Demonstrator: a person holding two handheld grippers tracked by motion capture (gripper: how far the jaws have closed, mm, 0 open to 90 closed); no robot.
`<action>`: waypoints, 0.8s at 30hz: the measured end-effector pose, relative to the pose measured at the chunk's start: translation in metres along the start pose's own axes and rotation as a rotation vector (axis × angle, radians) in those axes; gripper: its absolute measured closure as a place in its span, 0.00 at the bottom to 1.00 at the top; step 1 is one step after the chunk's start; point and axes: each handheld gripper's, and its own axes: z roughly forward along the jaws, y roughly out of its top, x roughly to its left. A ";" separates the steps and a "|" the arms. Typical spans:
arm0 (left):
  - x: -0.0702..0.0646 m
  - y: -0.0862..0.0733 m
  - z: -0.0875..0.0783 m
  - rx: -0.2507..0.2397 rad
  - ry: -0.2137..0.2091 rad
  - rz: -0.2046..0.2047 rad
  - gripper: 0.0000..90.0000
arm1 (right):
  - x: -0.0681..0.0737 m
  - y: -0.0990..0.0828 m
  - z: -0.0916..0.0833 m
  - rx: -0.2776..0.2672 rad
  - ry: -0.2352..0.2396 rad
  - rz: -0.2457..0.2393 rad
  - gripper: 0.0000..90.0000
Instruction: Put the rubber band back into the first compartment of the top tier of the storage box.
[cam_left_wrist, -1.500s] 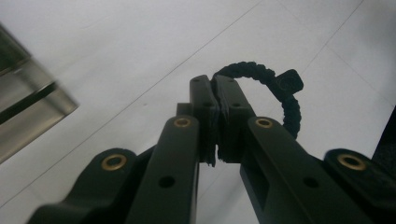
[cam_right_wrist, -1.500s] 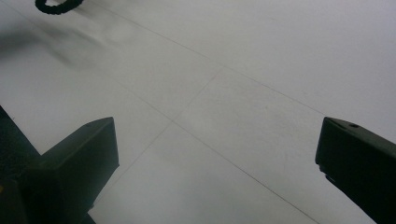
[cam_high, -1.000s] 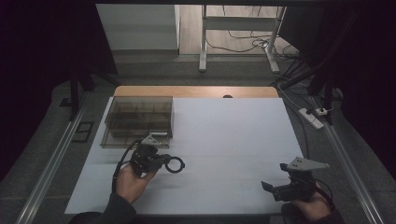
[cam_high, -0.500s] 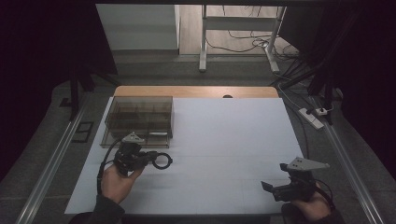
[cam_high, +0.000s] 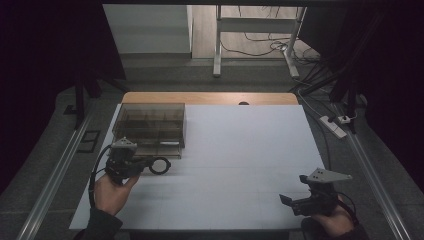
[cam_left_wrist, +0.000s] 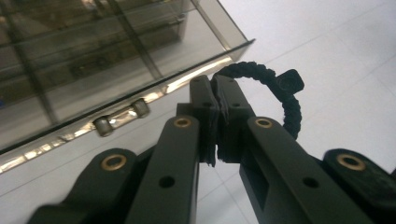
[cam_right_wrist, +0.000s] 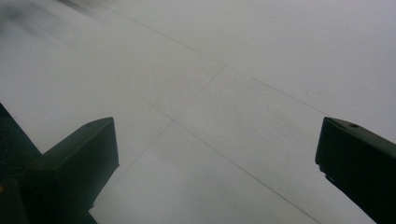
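The left gripper was clenched on a black braided ring, which stuck out past its jaw tips, just in front of the clear compartment box. The right gripper waited with jaws apart over the bare white table, well away. A good next move would probably lift the ring above the box's near wall before releasing, keeping the pinch firm.

No writing, label, brand, number or sign can be read anywhere in these views. The surfaces in sight are plain, or too dim and blurred to show any lettering.
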 end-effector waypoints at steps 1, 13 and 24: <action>0.000 0.000 0.000 0.000 0.000 0.000 0.96 | 0.000 0.000 0.000 0.000 0.000 0.000 0.00; 0.022 0.003 -0.012 -0.033 0.055 -0.066 0.96 | 0.000 0.000 0.001 0.008 0.001 0.000 0.00; 0.045 0.003 -0.013 -0.038 0.143 -0.115 0.96 | 0.000 0.000 0.001 0.010 -0.001 0.001 0.00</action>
